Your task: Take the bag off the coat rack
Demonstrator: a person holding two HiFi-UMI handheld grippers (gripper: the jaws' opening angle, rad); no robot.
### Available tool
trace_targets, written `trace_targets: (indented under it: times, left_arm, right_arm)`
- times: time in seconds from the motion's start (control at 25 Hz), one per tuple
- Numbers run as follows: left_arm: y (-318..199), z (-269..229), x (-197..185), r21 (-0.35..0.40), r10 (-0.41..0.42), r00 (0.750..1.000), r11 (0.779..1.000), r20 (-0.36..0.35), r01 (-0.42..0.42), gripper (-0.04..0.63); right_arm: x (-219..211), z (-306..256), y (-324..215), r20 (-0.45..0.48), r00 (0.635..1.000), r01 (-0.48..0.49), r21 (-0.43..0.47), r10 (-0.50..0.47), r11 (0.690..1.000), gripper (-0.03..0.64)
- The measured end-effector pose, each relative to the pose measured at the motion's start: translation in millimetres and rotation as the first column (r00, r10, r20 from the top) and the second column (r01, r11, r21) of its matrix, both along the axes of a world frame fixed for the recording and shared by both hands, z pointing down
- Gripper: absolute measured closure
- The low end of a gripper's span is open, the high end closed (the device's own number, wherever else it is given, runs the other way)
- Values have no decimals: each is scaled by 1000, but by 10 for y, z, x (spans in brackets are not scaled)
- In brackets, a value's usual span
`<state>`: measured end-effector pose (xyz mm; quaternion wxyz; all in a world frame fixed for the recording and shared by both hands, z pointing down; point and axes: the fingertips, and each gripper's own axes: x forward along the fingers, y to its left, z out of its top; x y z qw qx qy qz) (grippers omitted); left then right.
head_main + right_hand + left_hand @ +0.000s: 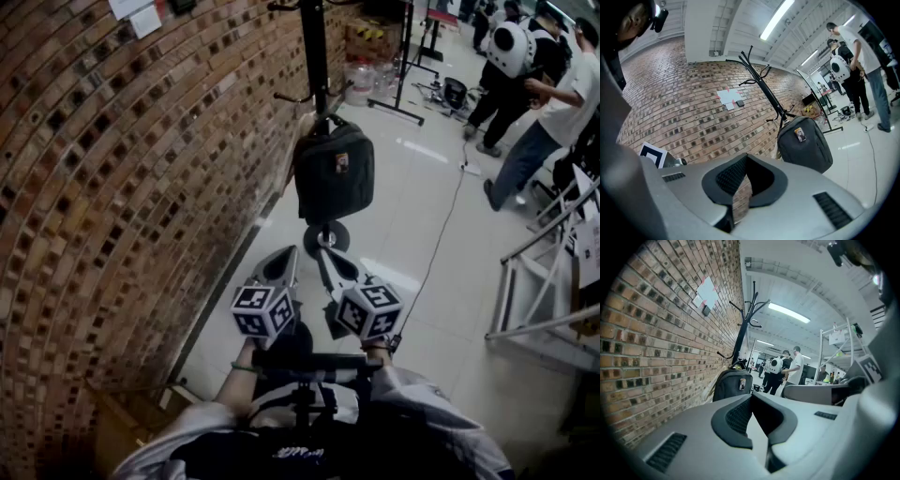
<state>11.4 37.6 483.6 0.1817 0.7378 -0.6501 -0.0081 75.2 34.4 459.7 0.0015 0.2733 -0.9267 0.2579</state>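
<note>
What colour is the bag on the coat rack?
The bag is black; head view shows it best.

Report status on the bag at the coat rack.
Left gripper and right gripper shut, empty, side by side. Dark grey fabric bag hangs on black metal coat rack ahead, untouched. Nothing between; thin dark floor cable off right.
</note>
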Motion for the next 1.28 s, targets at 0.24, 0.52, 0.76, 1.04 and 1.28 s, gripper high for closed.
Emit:
trace_targets:
  times: [0.24, 0.52, 0.76, 1.04, 1.28]
  left_arm:
    - [-499, -66, -255, 19, 18, 1000, 1000, 2, -18, 588]
    - [-1232, -207, -777, 56, 77, 997, 995, -9, -76, 588]
    - [-1763, -237, -1261, 72, 124, 991, 990, -39, -121, 588]
    - [-2162, -262, -1596, 65, 171, 984, 984, -55, -168, 588]
    - [-2252, -144, -1590, 45, 208, 975, 978, -81, -205, 588]
  right_arm:
    - [-281, 1, -486, -13, 1000, -17, 16, 17, 1000, 614]
    - [-715, -37, -1187, 22, 994, -108, -21, 109, 994, 614]
    - [-1050, -97, -1768, 13, 978, -207, -30, 208, 978, 612]
    - [-1310, -114, -2245, -14, 959, -283, -40, 283, 958, 596]
    - [-1293, -147, -2544, -69, 943, -327, -27, 325, 945, 550]
